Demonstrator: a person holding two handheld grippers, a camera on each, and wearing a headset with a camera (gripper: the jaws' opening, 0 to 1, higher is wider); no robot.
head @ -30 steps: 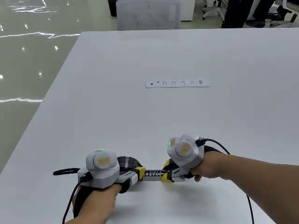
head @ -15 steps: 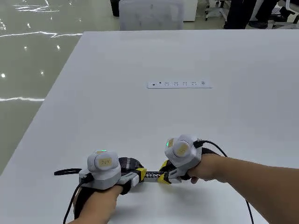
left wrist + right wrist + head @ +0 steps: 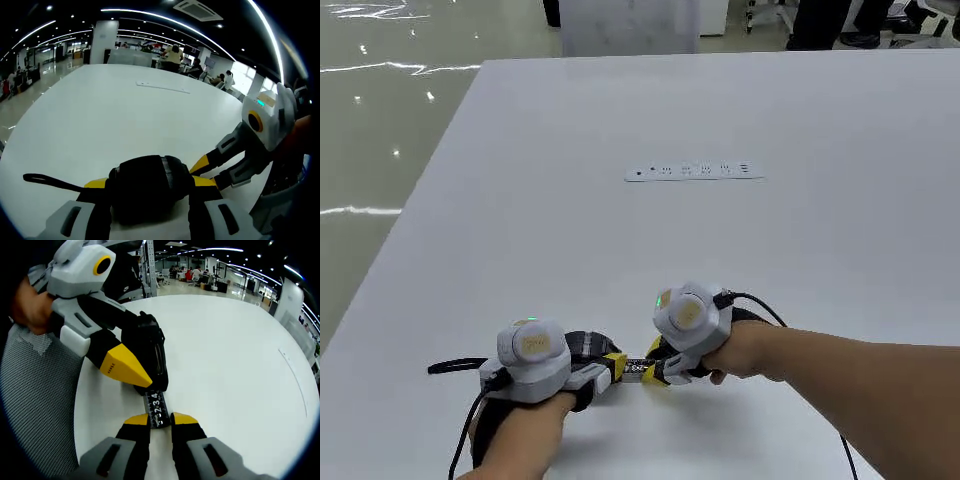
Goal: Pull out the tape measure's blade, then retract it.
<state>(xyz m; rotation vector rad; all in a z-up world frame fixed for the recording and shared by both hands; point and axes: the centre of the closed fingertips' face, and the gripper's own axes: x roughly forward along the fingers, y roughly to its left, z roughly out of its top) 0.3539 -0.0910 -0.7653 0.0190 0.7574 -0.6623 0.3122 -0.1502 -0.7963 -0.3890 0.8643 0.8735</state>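
Your left claw (image 3: 150, 183) squeezes the tape measure (image 3: 150, 352); your right claw (image 3: 160, 420) pinches the blade (image 3: 155, 407), now shorter than before, so it's nearly back in

Left gripper (image 3: 611, 368) and right gripper (image 3: 654, 372) face each other (tips nearly meeting), jaws clamped.

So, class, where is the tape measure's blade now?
Head view: the blade bridges the gap between the left gripper holding the case and the right gripper pinching its tip.
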